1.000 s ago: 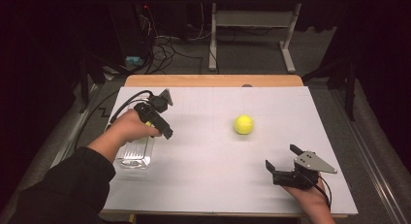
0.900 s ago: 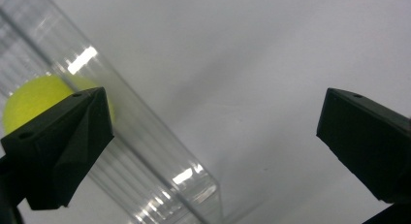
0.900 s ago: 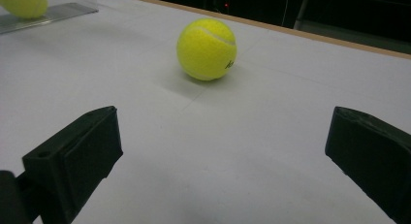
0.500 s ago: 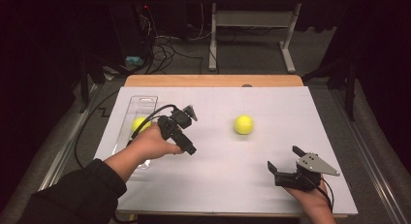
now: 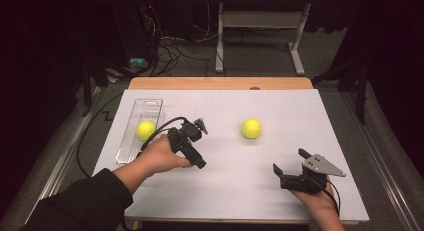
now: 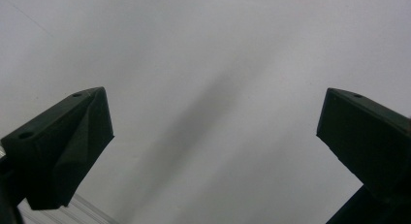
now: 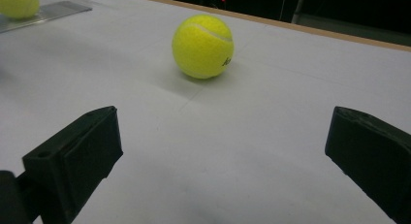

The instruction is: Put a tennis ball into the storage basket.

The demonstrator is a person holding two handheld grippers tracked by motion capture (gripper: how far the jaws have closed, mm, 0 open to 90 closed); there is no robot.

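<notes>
from above, the white-covered table (image 5: 220, 191) carries two yellow felt tennis balls: one ball (image 5: 145, 130) lies inside a long clear plastic tray (image 5: 125, 152) near the left edge, the other, the free ball (image 5: 251, 128), sits alone on the bare sheet right of centre. the left gripper (image 5: 200, 125), black with a cable trailing from it, is held in the person's left hand (image 5: 159, 157) just right of the tray, between the two balls and touching neither. the right gripper (image 5: 289, 161), with its grey three-cornered plate on top, is held low near the front right corner, well apart from the free ball and pointing up the table toward it.

the high view is too small to judge the left jaws; the left gripper view settles it, showing the two black jaws spread wide with nothing between them but plain white sheet and a soft shadow, plus a sliver of the tray's ridged plastic at the bottom left corner.

the right gripper view shows its own jaws wide apart and empty, with the free ball (image 7: 203, 46) ahead on the sheet, its seam and some dark lettering readable, which the high view cannot resolve. at the top left of that view sits the tray (image 7: 53, 11) with its ball (image 7: 18, 3).
</notes>
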